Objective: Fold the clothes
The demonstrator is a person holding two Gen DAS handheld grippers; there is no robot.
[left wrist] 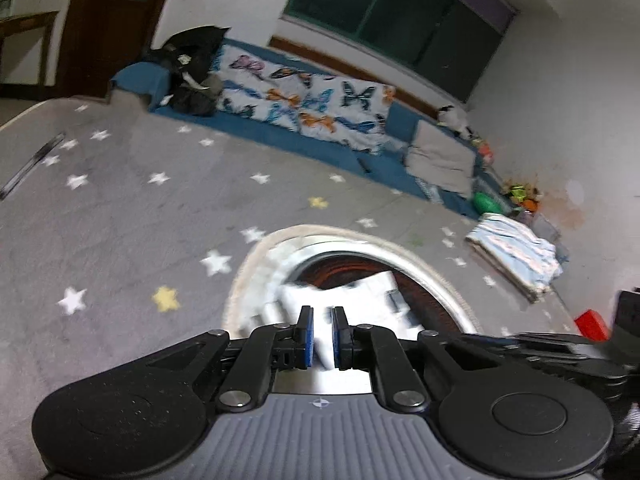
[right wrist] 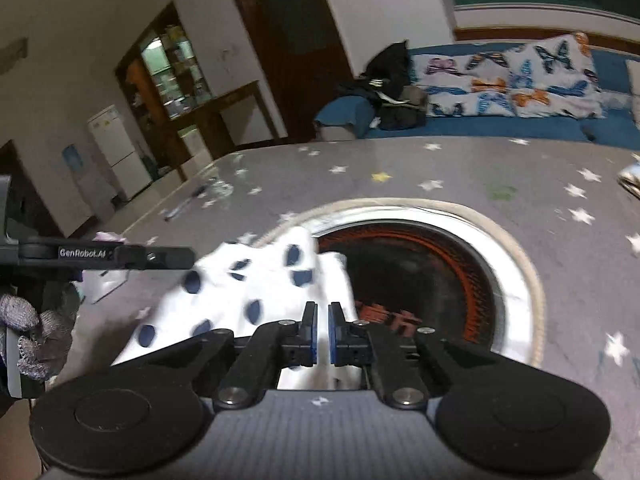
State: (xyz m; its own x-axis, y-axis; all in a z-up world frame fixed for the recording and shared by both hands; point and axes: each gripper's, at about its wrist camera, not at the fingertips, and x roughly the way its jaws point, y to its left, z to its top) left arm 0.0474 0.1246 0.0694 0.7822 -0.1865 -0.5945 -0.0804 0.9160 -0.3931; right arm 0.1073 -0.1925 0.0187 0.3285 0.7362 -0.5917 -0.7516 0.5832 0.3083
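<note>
A white garment with dark blue dots (right wrist: 256, 280) lies over the left rim of a round dark cooktop ring (right wrist: 516, 276) set in the grey star-patterned table cover (right wrist: 440, 168). My right gripper (right wrist: 322, 332) is shut on the garment's near edge. In the left wrist view the same white cloth (left wrist: 360, 292) is blurred; my left gripper (left wrist: 323, 336) is shut on it, with cloth between the blue pads (left wrist: 307, 338). The left gripper's arm (right wrist: 104, 258) shows at the left of the right wrist view.
A folded light-blue striped garment (left wrist: 516, 252) lies at the table's far right. A red object (left wrist: 592, 324) sits near the right edge. A blue sofa with a butterfly blanket (left wrist: 304, 100) and dark clothes (left wrist: 192, 76) stands behind the table. A pen (right wrist: 184, 204) lies far left.
</note>
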